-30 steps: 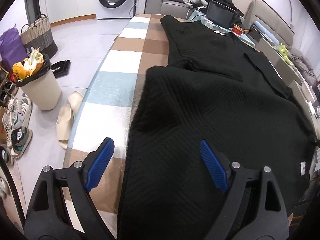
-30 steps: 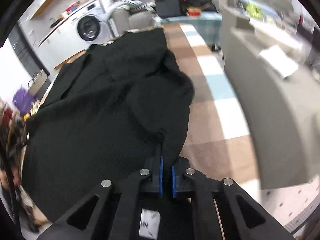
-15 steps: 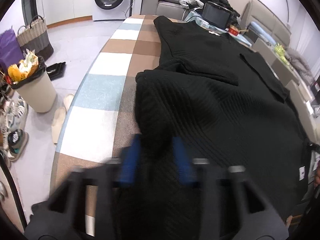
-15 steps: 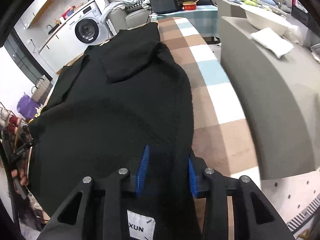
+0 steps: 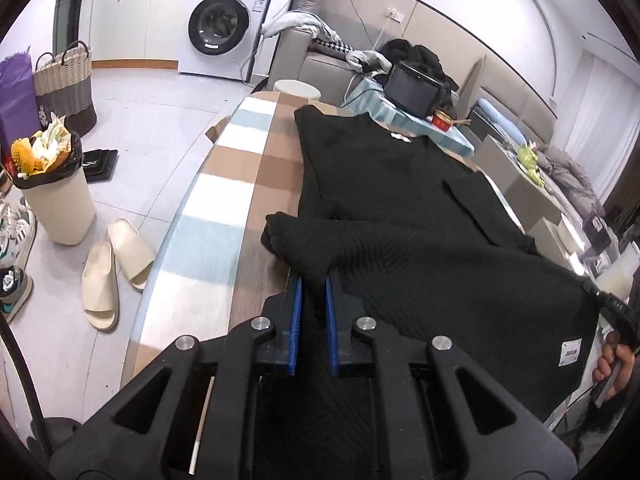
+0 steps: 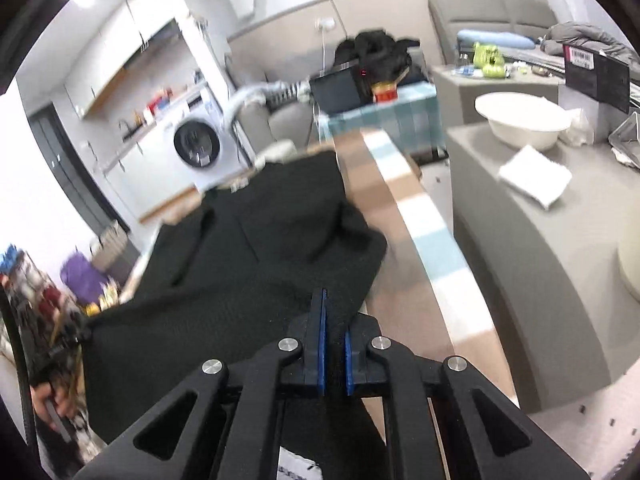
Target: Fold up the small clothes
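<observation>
The left gripper (image 5: 313, 280) is closed on the near hem of the black sweater (image 5: 400, 200), low in the frame's centre; the right gripper (image 6: 334, 312) pinches the other hem corner; the sweater lies along the checked table (image 5: 240, 168); I would lift both corners level and carry them evenly toward the collar.

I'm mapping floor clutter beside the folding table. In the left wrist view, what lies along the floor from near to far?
Cream slippers → beige trash bin → black tray → woven basket → washing machine.
</observation>
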`<state>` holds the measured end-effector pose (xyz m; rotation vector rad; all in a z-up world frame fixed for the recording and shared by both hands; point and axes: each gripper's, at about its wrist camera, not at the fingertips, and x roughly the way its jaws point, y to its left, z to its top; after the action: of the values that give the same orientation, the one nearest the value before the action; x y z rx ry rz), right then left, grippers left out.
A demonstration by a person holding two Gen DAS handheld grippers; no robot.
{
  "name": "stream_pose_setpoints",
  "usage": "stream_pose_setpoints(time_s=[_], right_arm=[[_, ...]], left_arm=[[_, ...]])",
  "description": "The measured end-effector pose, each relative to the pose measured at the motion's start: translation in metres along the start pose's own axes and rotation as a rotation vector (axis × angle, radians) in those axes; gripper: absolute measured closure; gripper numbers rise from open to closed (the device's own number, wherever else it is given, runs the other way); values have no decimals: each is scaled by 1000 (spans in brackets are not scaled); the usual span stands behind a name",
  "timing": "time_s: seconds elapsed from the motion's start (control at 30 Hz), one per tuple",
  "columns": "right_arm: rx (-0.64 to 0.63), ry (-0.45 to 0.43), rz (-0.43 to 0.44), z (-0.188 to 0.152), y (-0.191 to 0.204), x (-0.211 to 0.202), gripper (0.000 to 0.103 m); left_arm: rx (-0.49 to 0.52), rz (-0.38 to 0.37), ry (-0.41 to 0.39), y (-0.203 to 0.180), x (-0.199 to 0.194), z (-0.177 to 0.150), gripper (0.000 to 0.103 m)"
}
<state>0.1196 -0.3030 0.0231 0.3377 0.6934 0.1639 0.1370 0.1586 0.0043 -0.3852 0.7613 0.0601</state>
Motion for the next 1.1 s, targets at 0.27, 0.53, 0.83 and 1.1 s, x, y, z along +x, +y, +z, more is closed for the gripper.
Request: stream_pose_setpoints(time_s=[0.27, 0.53, 0.83, 1.1], right_arm=[[-8, 170, -20, -18, -22, 31, 60], [-88, 271, -18, -46, -33, 30, 49], [-170, 268, 5, -62, -24, 25, 71], [-333, 116, 213, -66, 16, -40, 99]], left_arm=[[-46, 14, 140, 22, 25, -23, 54], [12, 69, 169, 19, 27, -48, 46], [160, 112, 172, -9, 33, -58, 97], [133, -2, 18, -13, -28, -51, 98]])
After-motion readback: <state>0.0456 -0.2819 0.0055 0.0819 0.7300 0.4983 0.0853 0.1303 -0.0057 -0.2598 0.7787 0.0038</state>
